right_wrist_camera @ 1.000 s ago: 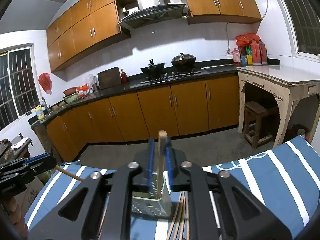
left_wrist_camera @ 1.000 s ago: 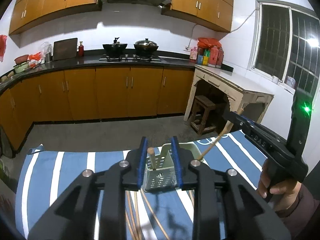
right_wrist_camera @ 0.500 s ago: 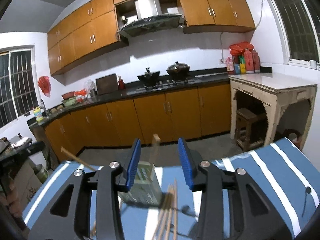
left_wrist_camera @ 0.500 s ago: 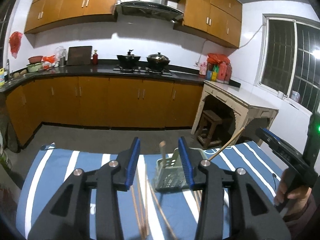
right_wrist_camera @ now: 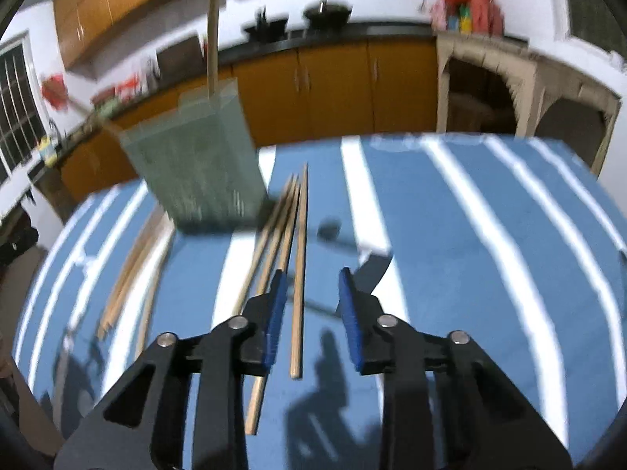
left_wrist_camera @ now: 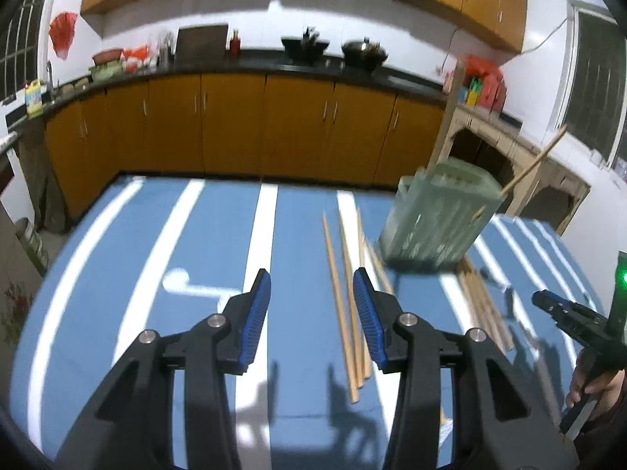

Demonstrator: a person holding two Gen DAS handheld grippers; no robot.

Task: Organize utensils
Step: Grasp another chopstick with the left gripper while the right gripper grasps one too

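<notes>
Right wrist view, nearest: the right gripper hangs over the striped tabletop, its jaws closing but not yet pressing on anything. One chopstick lies between them, nearer the left-hand pad, its long axis running straight away from the gripper and so along the line of the fingers. Three more chopsticks lie just beside it on the left, fanned slightly. Beyond them stands the green holder, upright, with one stick rising from it and another leaning out.

Left wrist view, nearest: the left gripper has its jaws apart and opening, with only tabletop between them. A second bundle lies just right of its right pad, long axis likewise pointing away toward the holder.

Judgement: the right gripper is the better placed, since a stick already sits within its jaws; the left needs a small shift to its right. Blur hides whether either gripper touches the cloth.
</notes>
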